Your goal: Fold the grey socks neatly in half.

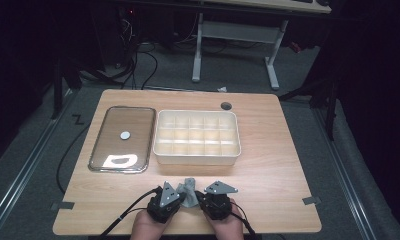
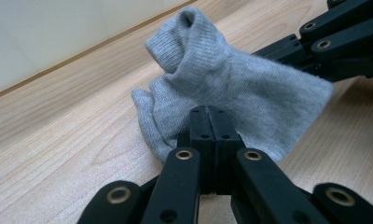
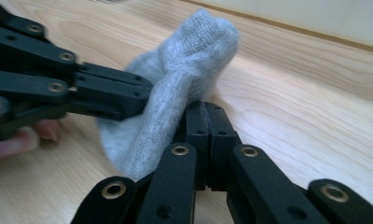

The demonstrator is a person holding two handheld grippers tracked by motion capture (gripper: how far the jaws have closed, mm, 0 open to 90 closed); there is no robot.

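Current state: 1 grey sock [image 1: 189,192] lies bunched at the near edge of the table [image 1: 268,165], between the 2 tools.

Left tool [image 1: 174,196]: jaws pressed together, pinching the near edge of the sock, as the left gripper view confirms [image 2: 208,116]. Right tool [image 1: 204,196]: jaws likewise pressed together on the fabric at its opposite side [image 3: 201,112]. In each gripper view the other tool reaches in from the side and meets the same sock. The cuff end stands up above the pinch points; the rest sags toward the table surface.

Progress, as judged: the grasp step is complete on both sides. The sock is not yet folded flat or stowed.

Remaining, as judged: shape or fold the sock, then carry it to the white divided tray [image 1: 197,156], which stands just beyond and whose compartments appear vacant. A transparent lid [image 1: 122,140] lies beside the tray, to its left, and probably goes on last.
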